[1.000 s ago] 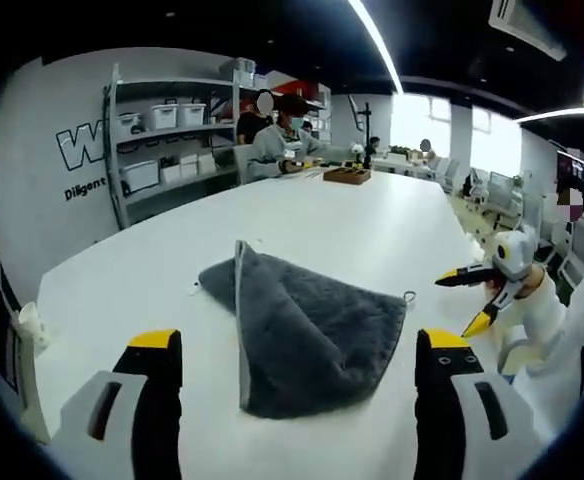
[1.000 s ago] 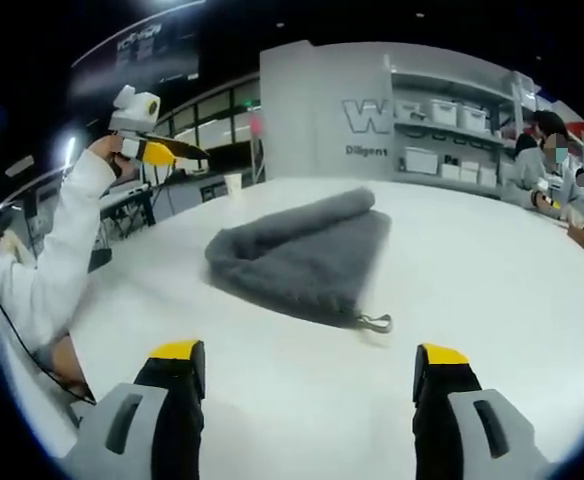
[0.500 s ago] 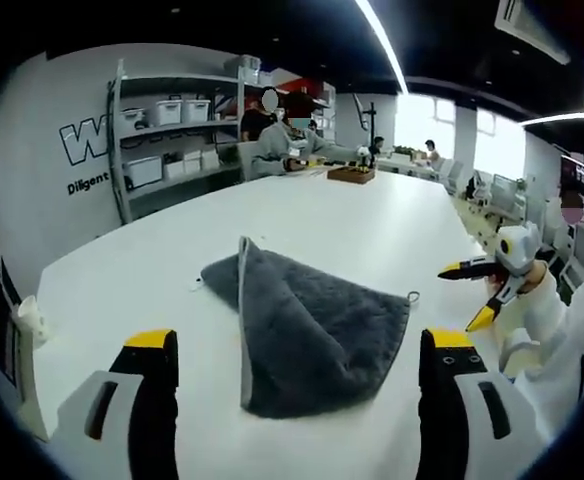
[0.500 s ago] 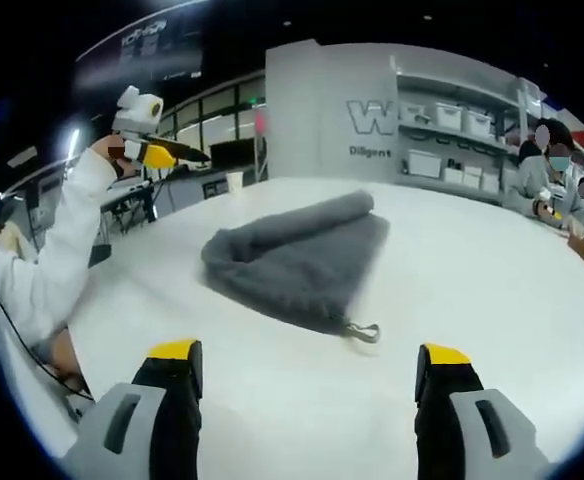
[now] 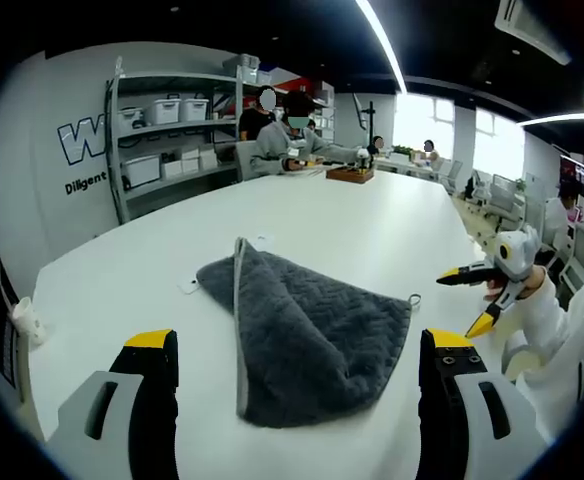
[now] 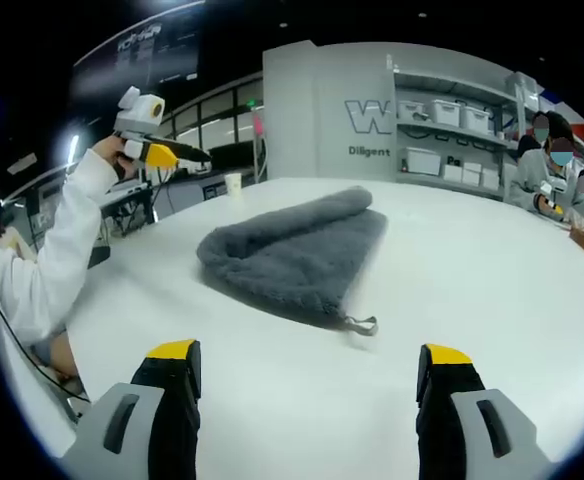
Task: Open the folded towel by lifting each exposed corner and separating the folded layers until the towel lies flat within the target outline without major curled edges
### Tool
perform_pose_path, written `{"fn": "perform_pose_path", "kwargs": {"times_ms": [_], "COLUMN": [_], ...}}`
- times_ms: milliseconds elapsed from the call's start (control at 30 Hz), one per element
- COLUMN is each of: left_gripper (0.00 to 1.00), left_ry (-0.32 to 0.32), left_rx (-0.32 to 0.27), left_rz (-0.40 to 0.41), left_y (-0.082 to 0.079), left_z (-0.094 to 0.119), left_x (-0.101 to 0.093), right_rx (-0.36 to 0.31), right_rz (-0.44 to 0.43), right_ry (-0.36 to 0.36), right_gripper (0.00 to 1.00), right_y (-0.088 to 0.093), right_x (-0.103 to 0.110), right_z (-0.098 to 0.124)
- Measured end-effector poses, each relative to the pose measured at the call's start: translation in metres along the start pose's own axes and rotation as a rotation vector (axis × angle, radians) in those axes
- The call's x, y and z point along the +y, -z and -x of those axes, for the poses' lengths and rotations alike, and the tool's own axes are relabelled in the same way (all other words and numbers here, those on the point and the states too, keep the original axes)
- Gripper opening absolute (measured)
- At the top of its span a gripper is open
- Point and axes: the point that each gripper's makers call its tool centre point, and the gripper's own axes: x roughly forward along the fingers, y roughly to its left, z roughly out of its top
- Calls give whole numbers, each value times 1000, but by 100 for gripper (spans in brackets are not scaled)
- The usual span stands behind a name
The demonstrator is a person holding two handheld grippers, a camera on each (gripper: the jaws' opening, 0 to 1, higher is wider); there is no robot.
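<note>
Grey folded towel (image 5: pixel 307 340) on white table (image 5: pixel 372 230), both tongs (image 5: pixel 297 345) (image 6: pixel 312 355) wide apart, empty.

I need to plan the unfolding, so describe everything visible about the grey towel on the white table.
The dark grey terry towel is still folded, lying on the white table with neither gripper touching it. Its pile looks soft, with a faint zigzag weave. In the left gripper view a pale hemmed edge runs along one side, rising to a raised corner. A small hanging loop sticks out from one corner. In the right gripper view the far folded edge bulges into a rounded roll. No target outline can be made out around it.
</note>
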Motion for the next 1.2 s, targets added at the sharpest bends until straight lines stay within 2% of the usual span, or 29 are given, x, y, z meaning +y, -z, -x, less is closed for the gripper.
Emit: {"fn": "perform_pose_path", "kwargs": {"times_ms": [333, 433, 567, 633, 700, 800, 900, 1000, 1200], "left_gripper": [99, 99, 99, 99, 99, 99, 99, 99, 99], "left_ry": [-33, -13, 15, 27, 29, 53, 71, 84, 100], "left_rx": [-22, -41, -22, -6, -16, 1, 5, -16, -5], "left_rz": [-52, -83, -85, -76, -85, -94, -110, -126, -116], "left_y": [-12, -16, -8, -3, -4, -3, -6, -15, -21], "left_z": [-20, -30, -49, -62, -73, -89, -104, -119, -145], "left_x": [-6, -15, -20, -18, -13, -10, -6, 0, 10], "right_rx": [-31, -24, -29, -39, -50, -58, -59, -60, -63], "right_rz": [-44, -50, -53, -55, -55, -52, -54, -56, -65], "right_ry": [-1, 3, 2, -3, -8, -13, -18, -20, -19], "right_gripper": [89, 89, 89, 89, 89, 89, 89, 89, 89], "right_y": [9, 15, 16, 15, 13, 12, 14, 15, 17], "right_x": [-14, -20, -23, -23, -23, -23, -23, -25, -29], "right_z": [-4, -6, -7, -8, -9, -10, -10, -10, -7]}}
